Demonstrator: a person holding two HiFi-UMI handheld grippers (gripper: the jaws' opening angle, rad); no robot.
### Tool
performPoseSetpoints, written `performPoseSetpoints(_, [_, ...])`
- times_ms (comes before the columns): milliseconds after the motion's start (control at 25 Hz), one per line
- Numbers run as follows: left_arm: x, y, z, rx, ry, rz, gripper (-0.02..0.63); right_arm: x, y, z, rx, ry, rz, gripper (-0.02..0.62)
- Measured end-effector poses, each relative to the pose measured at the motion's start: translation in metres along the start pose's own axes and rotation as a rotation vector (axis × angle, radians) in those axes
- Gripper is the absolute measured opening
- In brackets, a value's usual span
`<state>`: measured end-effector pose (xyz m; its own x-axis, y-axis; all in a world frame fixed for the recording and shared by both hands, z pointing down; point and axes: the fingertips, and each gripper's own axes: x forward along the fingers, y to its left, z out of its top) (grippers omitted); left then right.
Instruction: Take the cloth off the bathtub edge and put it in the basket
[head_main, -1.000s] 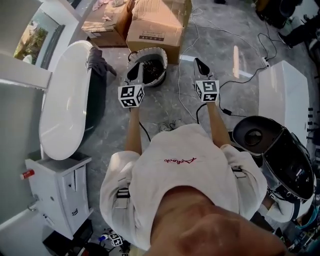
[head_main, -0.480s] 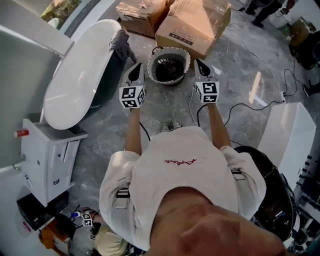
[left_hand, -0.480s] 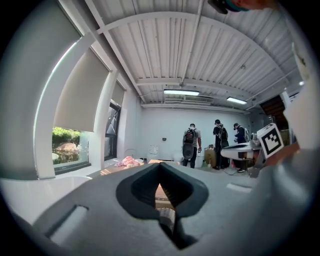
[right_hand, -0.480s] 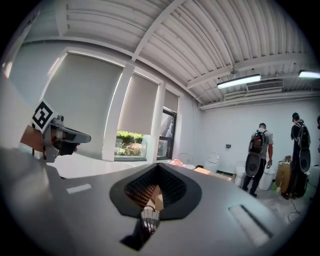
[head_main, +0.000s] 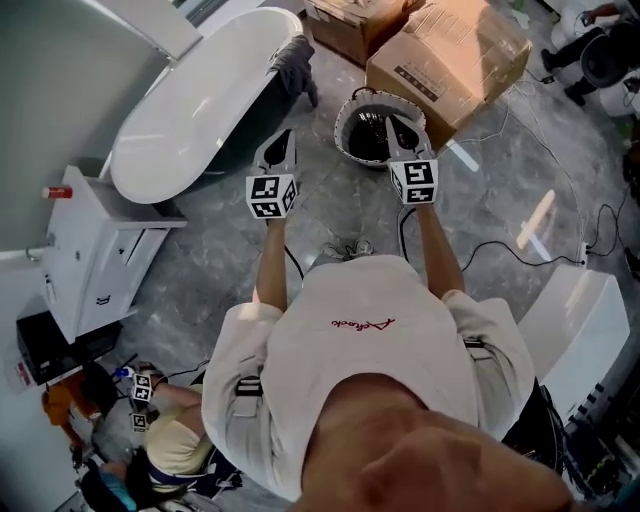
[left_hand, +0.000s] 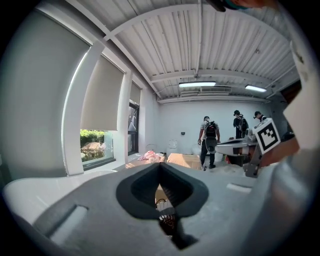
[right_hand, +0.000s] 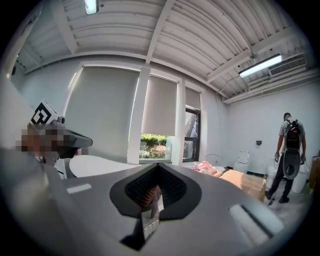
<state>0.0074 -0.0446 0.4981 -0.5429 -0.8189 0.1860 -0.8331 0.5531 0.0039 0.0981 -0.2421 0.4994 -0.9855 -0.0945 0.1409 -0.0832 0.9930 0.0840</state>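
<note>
Head view overhead, gripper views level, sharing bathtub (head_main: 195, 105)

The right gripper (head_main: 398, 124) has come over the basket (head_main: 341, 127).

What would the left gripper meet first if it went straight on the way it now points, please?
Probably a cardboard box: the left gripper, shut, looks between its jaws at the basket low down and the box beyond. It likely passes over the basket, though depth is unclear.
</note>
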Motion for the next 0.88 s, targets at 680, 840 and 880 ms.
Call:
performPoseSetpoints(680, [-0.103,0.138,-0.01,-0.086,-0.072,0.203,0.002,0.081,0.157,0.02,-0.034,0.005,0.203,0.006])
performPoseSetpoints(840, [-0.107,0.149,-0.01,-0.091,-0.079,0.184,0.002,0.084,0.169,0.032,-0.049,-0.009,0.185,0.006])
performPoseSetpoints(880, [-0.107,0.15,-0.009,-0.091,-0.083,0.177,0.002,0.083,0.171,0.032,-0.049,-0.009,0.179,0.006])
